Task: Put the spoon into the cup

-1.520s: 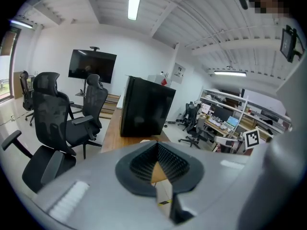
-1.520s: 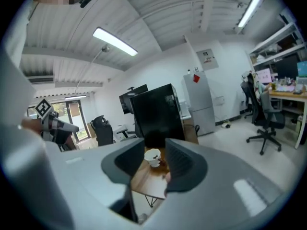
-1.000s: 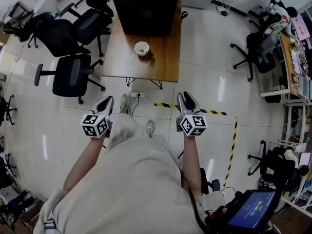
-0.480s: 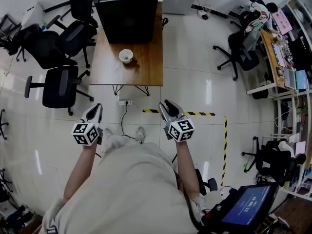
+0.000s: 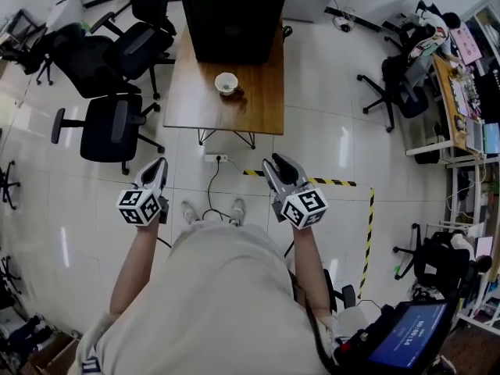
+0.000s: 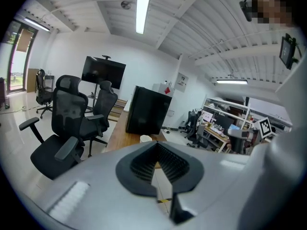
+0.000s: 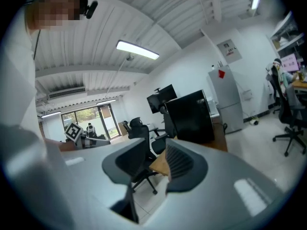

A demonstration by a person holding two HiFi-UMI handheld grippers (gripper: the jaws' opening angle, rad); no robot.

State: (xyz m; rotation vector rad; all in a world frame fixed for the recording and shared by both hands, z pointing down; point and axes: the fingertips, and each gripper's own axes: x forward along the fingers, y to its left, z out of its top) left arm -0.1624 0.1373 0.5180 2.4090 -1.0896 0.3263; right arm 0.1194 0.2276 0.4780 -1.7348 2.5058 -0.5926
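Standing near the middle of the wooden worktop (image 5: 258, 108), the cup (image 5: 226, 82) is noted as white, round and open-topped; its contents cannot be made out. A small dark item (image 5: 239, 92) is seen just beside the cup on the brown surface, but it is too small to be confirmed as the spoon.

Both grippers are held over the floor, well apart from the worktop and cup.
- The left hand-held gripper (image 5: 158, 165) is clenched. Its ribbed black pads meet at the tips and nothing is held between them.
- The right hand-held gripper (image 5: 273, 162) is barely parted. A narrow gap is seen between its pads, and nothing is grasped or touched.

A large black box (image 5: 234, 14) is placed at the far end of the worktop. Black office chairs (image 5: 113, 127) are grouped on the left side. The floor (image 5: 328, 139) is laid with glossy white tiles and marked with yellow-and-black striped tape (image 5: 336, 182).
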